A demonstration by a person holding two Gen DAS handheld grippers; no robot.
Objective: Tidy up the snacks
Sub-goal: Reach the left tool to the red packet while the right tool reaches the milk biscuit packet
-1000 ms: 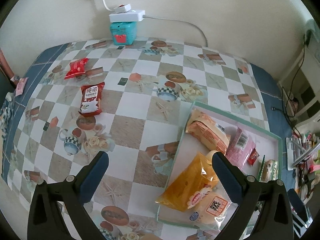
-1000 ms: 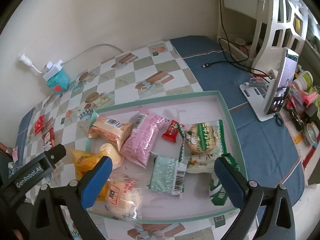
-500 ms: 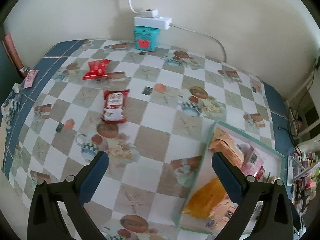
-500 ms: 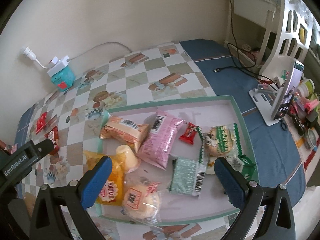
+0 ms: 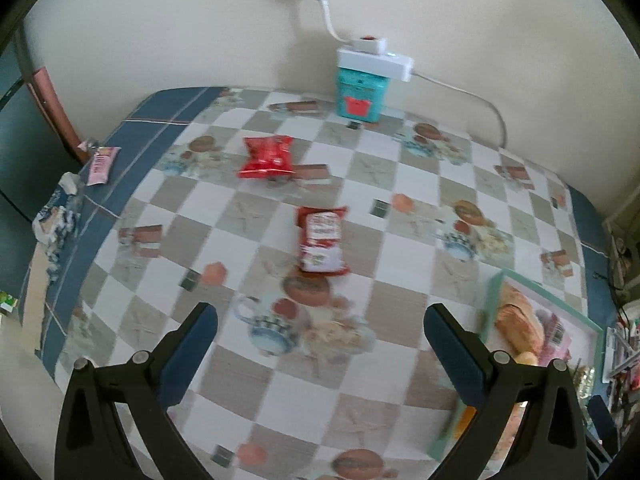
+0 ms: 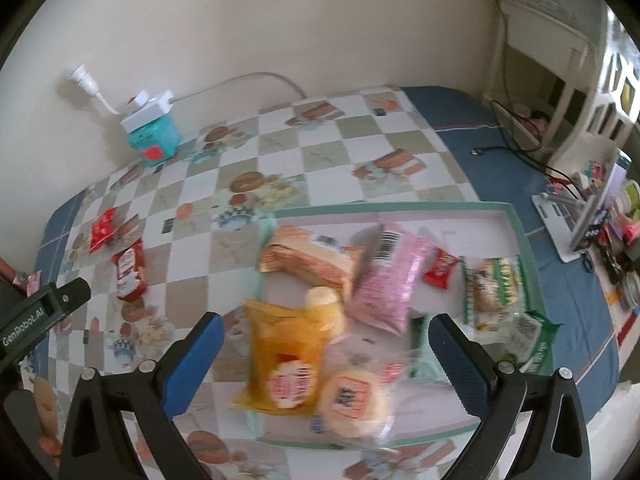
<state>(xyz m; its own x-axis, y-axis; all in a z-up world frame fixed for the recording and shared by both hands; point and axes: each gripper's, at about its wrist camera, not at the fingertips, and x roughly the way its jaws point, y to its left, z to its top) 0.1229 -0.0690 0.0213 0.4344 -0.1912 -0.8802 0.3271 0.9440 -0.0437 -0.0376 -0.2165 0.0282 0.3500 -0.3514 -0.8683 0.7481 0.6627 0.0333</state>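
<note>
Tabletop: a checkered beige-and-white oilcloth with printed teacups and a blue border (image 5: 384, 292) is covering the tabletop, which is sitting against a cream wall (image 5: 160, 20).
Back edge: a teal cardboard box (image 5: 361, 96) is standing at upper centre of the left view, carrying a white power strip (image 5: 374, 62) whose cable is running up the wall.
Room: at the far right of the right view, a phone on a white stand (image 6: 592, 216) is standing on the blue border beside cluttered small items.
Loose snacks: a crinkled red foil packet (image 5: 267, 157) and a red-and-white snack pouch (image 5: 322, 239) are lying apart on the oilcloth, centre of the left view, outside the tray.
Tray: a shallow white tray with a mint-green rim (image 6: 516, 224) is holding an orange wrapped bread (image 6: 304, 260), a pink speckled bag (image 6: 390, 280), a small red candy wrapper (image 6: 440, 270), a green-striped bun pack (image 6: 494, 288), a yellow-orange pouch (image 6: 284, 360) and a round wrapped bun (image 6: 352, 400).
Left hand-held gripper (image 5: 320, 344): jaws are spreading wide, gripping nothing, over the bare oilcloth.
Right hand-held gripper (image 6: 326, 358): jaws are spreading wide, empty, above the tray's near end.
</note>
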